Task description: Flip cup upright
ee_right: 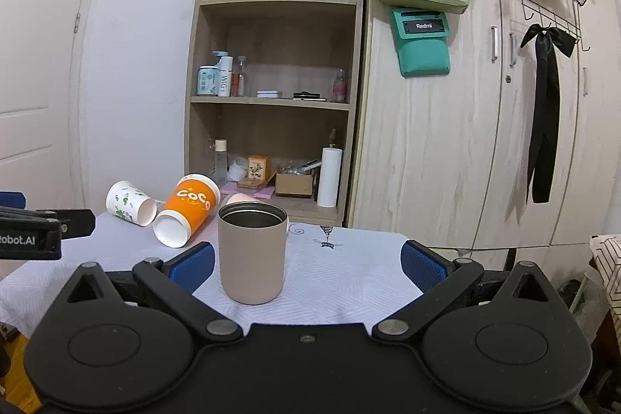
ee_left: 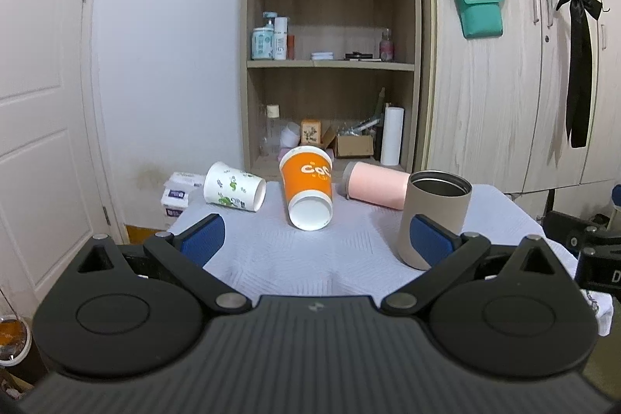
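A beige metal-lined tumbler (ee_left: 434, 216) stands upright on the white tablecloth (ee_left: 310, 258); it also shows in the right wrist view (ee_right: 252, 255). An orange paper cup (ee_left: 308, 187) lies on its side, base toward me, also seen in the right wrist view (ee_right: 188, 214). A white cup with green print (ee_left: 233, 186) and a pink tumbler (ee_left: 378, 184) lie on their sides. My left gripper (ee_left: 316, 237) is open and empty, its right pad in front of the beige tumbler. My right gripper (ee_right: 308, 260) is open and empty, the beige tumbler just inside its left pad.
A wooden shelf unit (ee_left: 330, 64) with bottles and boxes stands behind the table. Wardrobe doors (ee_left: 504, 84) are at the right, a white door (ee_left: 39, 103) at the left. Tissue packs (ee_left: 176, 196) lie beyond the table's left edge. The left gripper's body (ee_right: 31, 231) shows at the left.
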Motion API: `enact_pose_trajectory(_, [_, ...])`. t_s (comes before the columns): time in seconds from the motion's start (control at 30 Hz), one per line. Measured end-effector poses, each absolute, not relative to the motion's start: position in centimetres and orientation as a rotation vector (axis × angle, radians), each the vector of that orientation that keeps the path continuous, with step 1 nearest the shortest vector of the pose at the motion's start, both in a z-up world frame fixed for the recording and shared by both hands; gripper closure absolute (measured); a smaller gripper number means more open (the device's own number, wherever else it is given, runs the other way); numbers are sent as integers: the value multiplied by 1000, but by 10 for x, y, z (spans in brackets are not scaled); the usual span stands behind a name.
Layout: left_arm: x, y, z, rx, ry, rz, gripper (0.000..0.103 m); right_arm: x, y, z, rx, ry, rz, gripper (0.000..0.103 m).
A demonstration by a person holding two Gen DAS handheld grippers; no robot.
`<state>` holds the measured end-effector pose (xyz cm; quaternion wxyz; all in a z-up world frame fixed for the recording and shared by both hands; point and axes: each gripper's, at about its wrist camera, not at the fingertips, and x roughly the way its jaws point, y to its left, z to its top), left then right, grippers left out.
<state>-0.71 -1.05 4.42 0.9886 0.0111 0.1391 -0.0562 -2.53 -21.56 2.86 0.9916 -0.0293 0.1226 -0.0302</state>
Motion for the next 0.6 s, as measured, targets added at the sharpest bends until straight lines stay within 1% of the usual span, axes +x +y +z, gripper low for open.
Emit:
enact_pose_trajectory(0.1, [-10,-14,43,59,258,-93,0,-28,-215,27,-58,244,-75,0])
enact_pose_trajectory(0.6, [-11,-17,39,65,242,-85,0,-34,-215,24,-50,213,-112,0])
